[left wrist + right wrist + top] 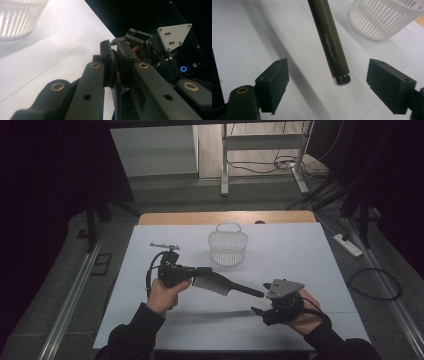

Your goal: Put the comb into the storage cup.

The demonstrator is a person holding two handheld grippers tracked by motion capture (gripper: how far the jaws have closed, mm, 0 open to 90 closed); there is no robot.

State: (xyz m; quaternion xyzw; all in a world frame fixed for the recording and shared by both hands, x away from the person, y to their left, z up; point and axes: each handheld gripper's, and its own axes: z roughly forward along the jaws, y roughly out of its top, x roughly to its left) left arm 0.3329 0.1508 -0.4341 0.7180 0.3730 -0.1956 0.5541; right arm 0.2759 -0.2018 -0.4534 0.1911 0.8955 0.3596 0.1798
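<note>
A black hairbrush (225, 286) hangs level above the white table (300, 255). My left gripper (205, 271) is shut on its bristle end; in the left gripper view the jaws (115, 57) press together on the thin edge of the brush (117, 75). Its round handle (329, 40) points toward my right gripper (262, 300). In the right gripper view the handle's end sits between the wide-apart jaws of my right gripper (327, 67), and neither pad touches it. The right gripper with its grey plate (175, 35) also faces the left gripper's camera.
A white slatted basket (228, 247) stands at the back middle of the table, also seen as the basket (382, 17) and the basket (17, 17) in the gripper views. A small grey tool (165, 245) lies at the back left. Dark stands and cables surround the table.
</note>
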